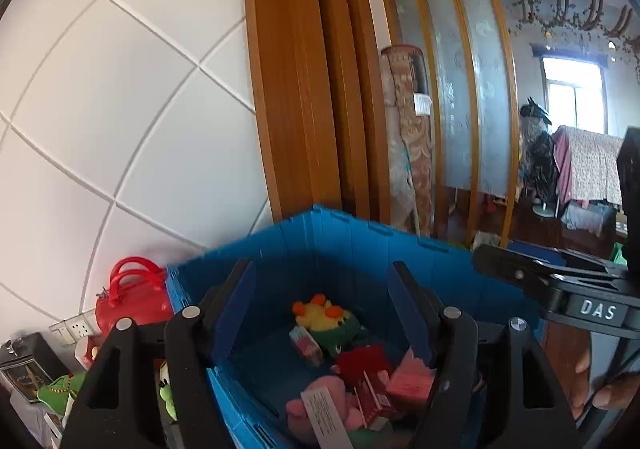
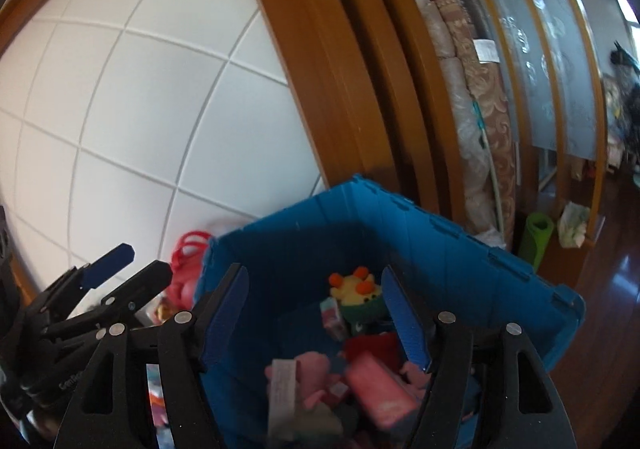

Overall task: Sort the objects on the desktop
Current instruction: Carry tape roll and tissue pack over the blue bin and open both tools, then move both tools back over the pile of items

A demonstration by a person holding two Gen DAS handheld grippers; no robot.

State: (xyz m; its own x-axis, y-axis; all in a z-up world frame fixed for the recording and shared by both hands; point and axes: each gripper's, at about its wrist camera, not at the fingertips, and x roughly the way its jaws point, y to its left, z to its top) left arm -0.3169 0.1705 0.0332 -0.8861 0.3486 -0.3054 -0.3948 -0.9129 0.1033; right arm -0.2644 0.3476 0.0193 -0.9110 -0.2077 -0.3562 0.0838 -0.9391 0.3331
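Left gripper (image 1: 322, 277): fingers spread, empty, above the blue crate (image 1: 360, 245).
Right gripper (image 2: 314, 283): fingers spread, empty, above the same crate.
Crate contents: yellow-green plush toy (image 1: 326, 319), pink plush (image 1: 316, 405), red packet (image 1: 362, 361), pink sponge (image 1: 410, 383).
Left view only: red handbag (image 1: 134, 297) left of the crate, wall socket (image 1: 74, 329), far window (image 1: 574, 97).
Right view only: green rolled mat (image 2: 536, 239) on the dark wood floor (image 2: 608, 309).
Room: white tiled wall (image 1: 120, 109), wooden door frame (image 1: 296, 89).

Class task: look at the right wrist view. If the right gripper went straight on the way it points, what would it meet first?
Probably the yellow and green plush toy lying inside the blue plastic crate, or the crate's far wall just behind it. The right gripper has its jaws open and empty; depth is unclear.
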